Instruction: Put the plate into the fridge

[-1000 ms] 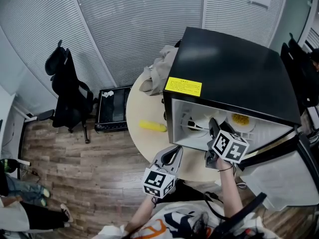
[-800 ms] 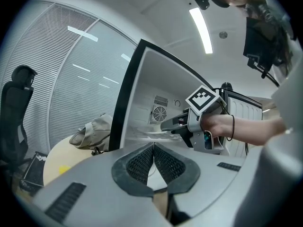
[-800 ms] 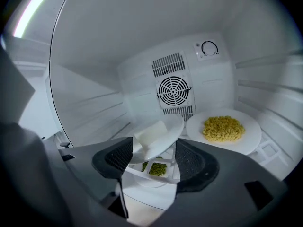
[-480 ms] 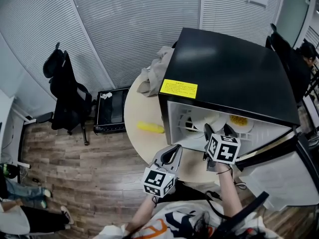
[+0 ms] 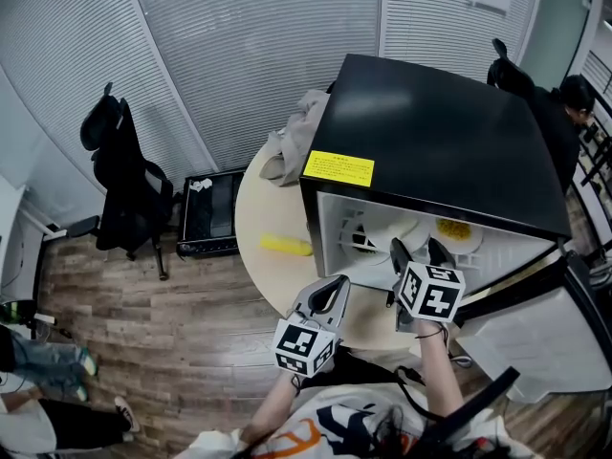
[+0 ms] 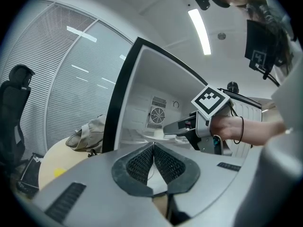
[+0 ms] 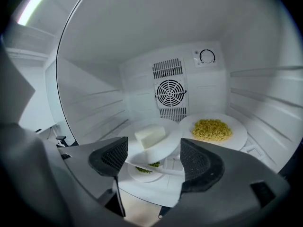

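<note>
A black fridge [image 5: 430, 132] stands open on a round table [image 5: 256, 208]. On its shelf a white plate with a pale block [image 7: 151, 138] rests partly over a small dish of green food [image 7: 142, 170]. Beside it sits a plate of yellow food [image 7: 215, 129]. My right gripper [image 5: 416, 249] hovers at the fridge mouth, open wide, and its pads touch nothing. In the right gripper view the right gripper [image 7: 154, 144] frames the plate, which lies beyond the fingertips. My left gripper [image 5: 337, 285] hangs lower, in front of the table, shut and empty, as the left gripper view [image 6: 154, 145] confirms.
The fridge door [image 5: 535, 342] swings open to the right. A yellow object [image 5: 285, 245] and a bundled grey cloth [image 5: 296, 142] lie on the table left of the fridge. A black office chair [image 5: 124, 175] stands at the left, and a person [image 5: 574, 94] is at the far right.
My right gripper has spread its jaws, let go of the plate with the pale block and drawn back a little from the shelf. The left gripper has stayed put.
</note>
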The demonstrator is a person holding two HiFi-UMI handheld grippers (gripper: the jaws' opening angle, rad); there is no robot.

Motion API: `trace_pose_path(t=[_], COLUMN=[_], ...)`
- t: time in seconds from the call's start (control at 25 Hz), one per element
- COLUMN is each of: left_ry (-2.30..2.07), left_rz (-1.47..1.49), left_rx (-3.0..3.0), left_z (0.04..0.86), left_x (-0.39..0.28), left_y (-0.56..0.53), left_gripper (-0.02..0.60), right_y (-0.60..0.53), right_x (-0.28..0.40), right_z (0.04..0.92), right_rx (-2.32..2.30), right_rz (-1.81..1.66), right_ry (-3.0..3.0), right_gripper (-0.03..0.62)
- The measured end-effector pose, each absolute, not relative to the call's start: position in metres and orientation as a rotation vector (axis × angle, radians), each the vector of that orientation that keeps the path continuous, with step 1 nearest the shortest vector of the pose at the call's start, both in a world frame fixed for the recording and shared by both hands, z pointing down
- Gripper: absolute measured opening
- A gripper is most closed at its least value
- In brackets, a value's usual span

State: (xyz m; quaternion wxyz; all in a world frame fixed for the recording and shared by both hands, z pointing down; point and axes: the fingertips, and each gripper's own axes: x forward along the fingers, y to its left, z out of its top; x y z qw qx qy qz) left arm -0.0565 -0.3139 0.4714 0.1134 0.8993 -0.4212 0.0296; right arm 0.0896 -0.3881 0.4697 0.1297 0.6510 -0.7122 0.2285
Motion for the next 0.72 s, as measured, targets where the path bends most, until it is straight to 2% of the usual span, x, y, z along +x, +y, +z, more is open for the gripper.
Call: trace_pose_path(t=[0.72], left_ry=[-1.204], left_rz=[0.102], left_rx=[2.68], left_z=[0.462], left_x=[-0.057], left_y=[-0.279], left_gripper=[0.012], right_y=[-0.335], right_x=[0.058], right_z=[0.454], right_rx=[1.84], right_rz=[0.883], right_ry=[-2.338], right_gripper=[0.333])
